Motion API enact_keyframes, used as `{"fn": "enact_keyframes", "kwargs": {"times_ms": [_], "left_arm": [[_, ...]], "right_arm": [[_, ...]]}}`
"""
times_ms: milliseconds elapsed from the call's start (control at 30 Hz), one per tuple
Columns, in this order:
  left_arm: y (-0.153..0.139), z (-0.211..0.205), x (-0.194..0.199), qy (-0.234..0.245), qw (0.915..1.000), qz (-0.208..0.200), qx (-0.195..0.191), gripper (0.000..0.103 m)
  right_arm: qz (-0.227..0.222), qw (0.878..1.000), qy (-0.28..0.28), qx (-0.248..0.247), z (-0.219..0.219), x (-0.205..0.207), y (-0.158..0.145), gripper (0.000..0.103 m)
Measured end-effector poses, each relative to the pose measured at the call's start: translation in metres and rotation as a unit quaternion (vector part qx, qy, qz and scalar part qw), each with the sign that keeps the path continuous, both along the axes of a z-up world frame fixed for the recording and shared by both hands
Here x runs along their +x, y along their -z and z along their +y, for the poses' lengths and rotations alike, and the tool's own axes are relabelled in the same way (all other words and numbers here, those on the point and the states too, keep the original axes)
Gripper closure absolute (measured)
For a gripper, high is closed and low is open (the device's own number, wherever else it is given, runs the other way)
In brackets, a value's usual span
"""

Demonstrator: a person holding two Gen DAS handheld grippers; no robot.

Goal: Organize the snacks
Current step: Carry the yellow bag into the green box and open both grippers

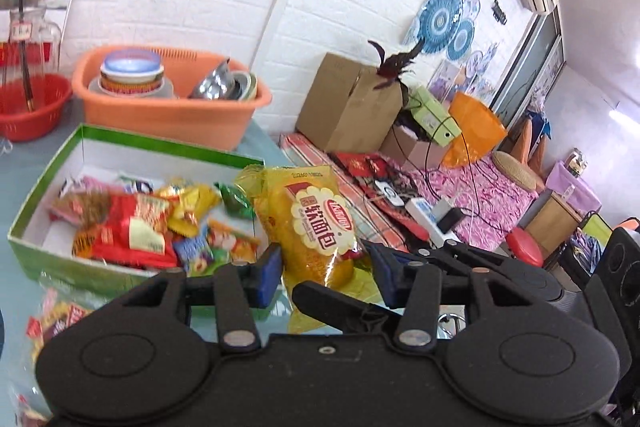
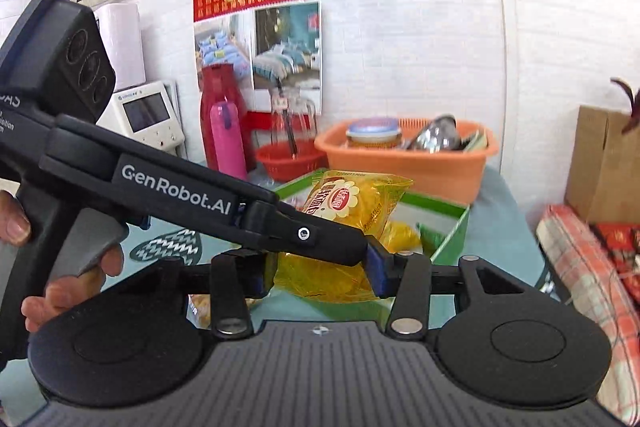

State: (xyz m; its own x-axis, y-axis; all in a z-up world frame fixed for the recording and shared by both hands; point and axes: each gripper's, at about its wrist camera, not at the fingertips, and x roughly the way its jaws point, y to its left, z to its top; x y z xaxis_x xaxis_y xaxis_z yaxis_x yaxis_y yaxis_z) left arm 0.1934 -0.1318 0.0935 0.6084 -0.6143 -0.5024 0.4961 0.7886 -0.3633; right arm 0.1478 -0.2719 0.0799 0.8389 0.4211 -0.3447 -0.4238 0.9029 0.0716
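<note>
Left wrist view: green snack box [image 1: 48, 183] at left, filled with mixed wrapped snacks [image 1: 132, 223]. Just right of it, the yellow bread packet [image 1: 316, 227] stands upright between the blue pads of the left gripper [image 1: 326, 277], which pinch its lower end. The right gripper [image 1: 400, 259] reaches in from the right and grips the same packet. Right wrist view: the right gripper's pads [image 2: 378, 273] clamp the packet's crumpled bottom, above the box.

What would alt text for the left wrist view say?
A handheld gripper pinches a yellow bread packet beside an open green box of mixed snacks. Behind stand an orange tub of dishes and a red basket.
</note>
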Motion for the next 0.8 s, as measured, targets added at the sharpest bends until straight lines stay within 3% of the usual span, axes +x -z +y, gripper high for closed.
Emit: {"fn": "enact_keyframes", "kwargs": {"times_ms": [300,767,800], "left_arm": [[0.004,-0.002,0.048,-0.004,1.0,-0.002,0.0,0.049],[0.041,-0.008,0.113,-0.003,0.9998,0.013,0.016,0.049],[0.045,-0.009,0.118,-0.005,0.9997,0.014,0.018,0.045]], "right_arm": [[-0.025,0.999,0.014,-0.024,0.006,0.042,0.005,0.027],[-0.007,1.0,0.022,0.004,-0.006,0.101,0.046,0.027],[-0.007,1.0,0.023,0.007,-0.006,0.105,0.05,0.027]]}}
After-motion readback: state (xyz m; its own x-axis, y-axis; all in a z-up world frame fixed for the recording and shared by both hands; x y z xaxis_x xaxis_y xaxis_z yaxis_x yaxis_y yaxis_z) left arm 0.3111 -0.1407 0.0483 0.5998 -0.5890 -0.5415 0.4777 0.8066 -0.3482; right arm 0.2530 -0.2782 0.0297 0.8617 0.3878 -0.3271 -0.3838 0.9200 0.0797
